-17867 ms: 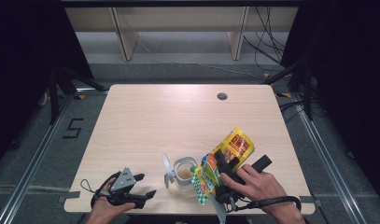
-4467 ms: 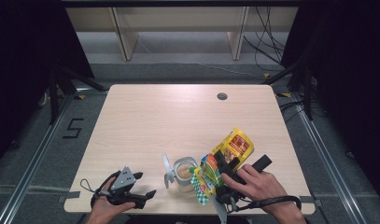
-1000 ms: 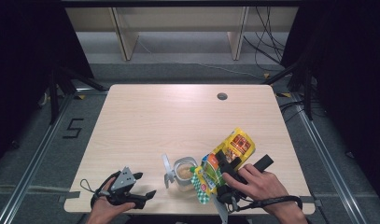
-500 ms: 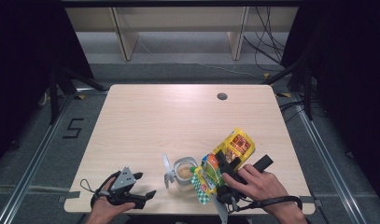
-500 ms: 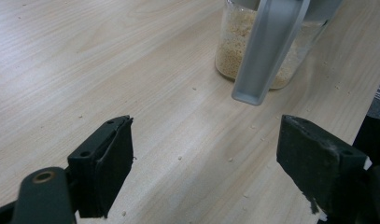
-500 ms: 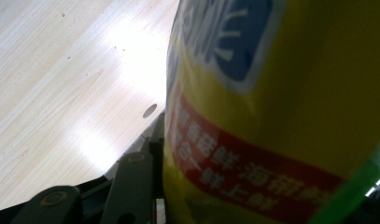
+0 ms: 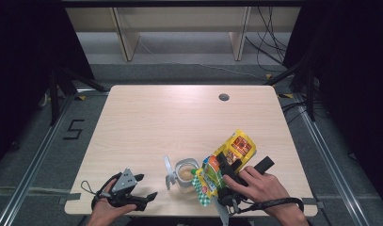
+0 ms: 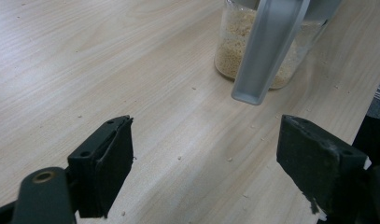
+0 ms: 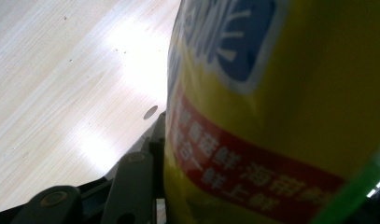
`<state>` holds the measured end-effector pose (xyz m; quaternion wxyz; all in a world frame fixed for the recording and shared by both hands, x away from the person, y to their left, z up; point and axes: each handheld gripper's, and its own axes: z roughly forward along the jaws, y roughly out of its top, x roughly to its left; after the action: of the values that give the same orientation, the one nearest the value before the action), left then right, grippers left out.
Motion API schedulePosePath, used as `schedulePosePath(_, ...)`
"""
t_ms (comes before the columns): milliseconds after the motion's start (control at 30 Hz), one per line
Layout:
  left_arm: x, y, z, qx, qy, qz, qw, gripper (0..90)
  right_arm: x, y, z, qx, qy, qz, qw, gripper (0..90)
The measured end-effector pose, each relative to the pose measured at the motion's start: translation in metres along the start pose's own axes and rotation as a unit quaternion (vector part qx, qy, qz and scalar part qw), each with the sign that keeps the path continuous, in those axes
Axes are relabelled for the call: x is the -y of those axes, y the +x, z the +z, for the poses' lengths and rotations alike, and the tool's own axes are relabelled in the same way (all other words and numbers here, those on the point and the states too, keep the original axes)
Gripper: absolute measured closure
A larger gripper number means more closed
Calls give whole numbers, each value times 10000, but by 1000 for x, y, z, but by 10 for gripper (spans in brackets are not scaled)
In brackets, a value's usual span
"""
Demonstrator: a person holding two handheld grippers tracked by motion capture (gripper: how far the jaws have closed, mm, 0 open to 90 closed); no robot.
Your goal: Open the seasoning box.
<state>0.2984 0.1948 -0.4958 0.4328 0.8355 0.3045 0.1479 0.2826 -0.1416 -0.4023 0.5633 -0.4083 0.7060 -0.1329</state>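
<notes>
Two grippers were at the near edge of the table. The left gripper lay low at the near left corner, its jaws spread wide with nothing between them; in the left gripper view only bare wood dotted with a few crumbs lay in that gap. Ahead of those jaws stood a glass jar partly filled with pale grains, and a grey scoop hung in front of it, its square end just above the tabletop.

The right gripper sat just right of the jar and was clamped on a yellow snack bag, which was tilted up off the table, its top end toward the jar. In the right gripper view the bag pressed against one black jaw at the lower left; the other jaw was hidden behind the bag. A round hole showed in the table's far right part, well apart from everything.
</notes>
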Motion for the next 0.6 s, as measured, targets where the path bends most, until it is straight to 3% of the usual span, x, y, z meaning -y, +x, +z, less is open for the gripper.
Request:
schedulePosePath(33, 0, 0, 0, 7, -1, -9, 10000, 182, 0, 1, 0, 32, -26, 97, 9999, 610)
schedulePosePath(367, 0, 0, 0, -3, -1, -2, 10000, 182, 0, 0, -1, 67, 30, 57, 10000, 610)
schedulePosePath(433, 1, -2, 0, 0, 1, -176, 9998, 182, 0, 0, -2, 62, 39, 116, 9999, 611)
schedulePosePath(600, 1, -2, 0, 1, -30, -180, 9998, 182, 0, 0, -2, 52, 50, 51, 10000, 610)
